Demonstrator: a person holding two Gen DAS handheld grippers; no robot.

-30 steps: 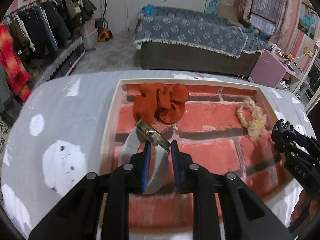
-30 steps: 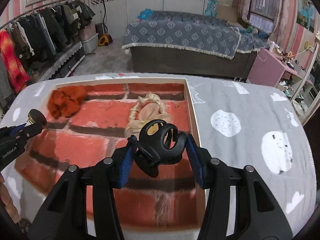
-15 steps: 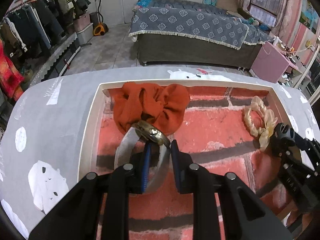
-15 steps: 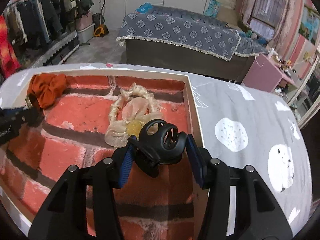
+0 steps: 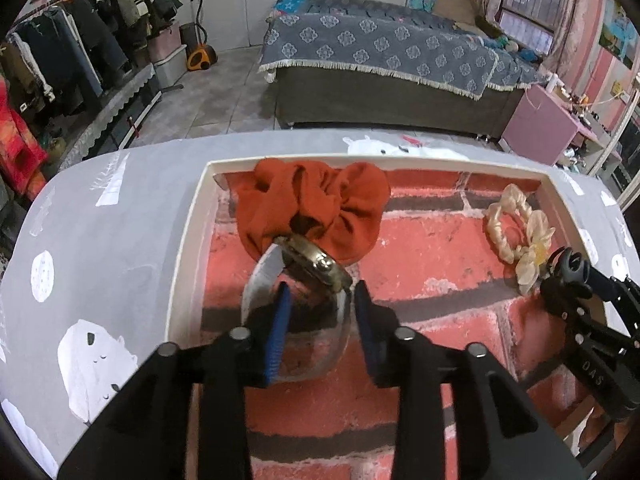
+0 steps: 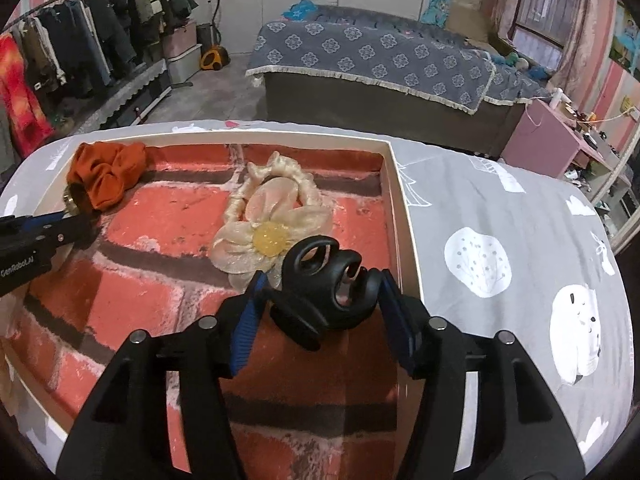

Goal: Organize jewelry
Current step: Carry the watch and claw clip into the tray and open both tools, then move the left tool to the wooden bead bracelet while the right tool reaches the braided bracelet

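Grey cloth with white prints covers the table (image 6: pixel 500 216), and on it sits a shallow white-walled tray (image 5: pixel 188 240) lined with a red brick print. Your left gripper (image 5: pixel 320 300), whose jaws have just been opening, stands spread around the watch (image 5: pixel 308 280), which rests by the tray's left wall against the orange scrunchie (image 5: pixel 312 204). Your right gripper (image 6: pixel 320 292) has also just widened; the black hair claw (image 6: pixel 324 288) sits between its pads by the right wall, touching the cream flower scrunchie (image 6: pixel 268 232). You can read "GenRobot.AI" on the left gripper's side.

Matt orange cloth scrunchie (image 5: pixel 316 204), seemingly metal watch (image 5: pixel 316 266), glossy black plastic clip (image 6: pixel 328 284).
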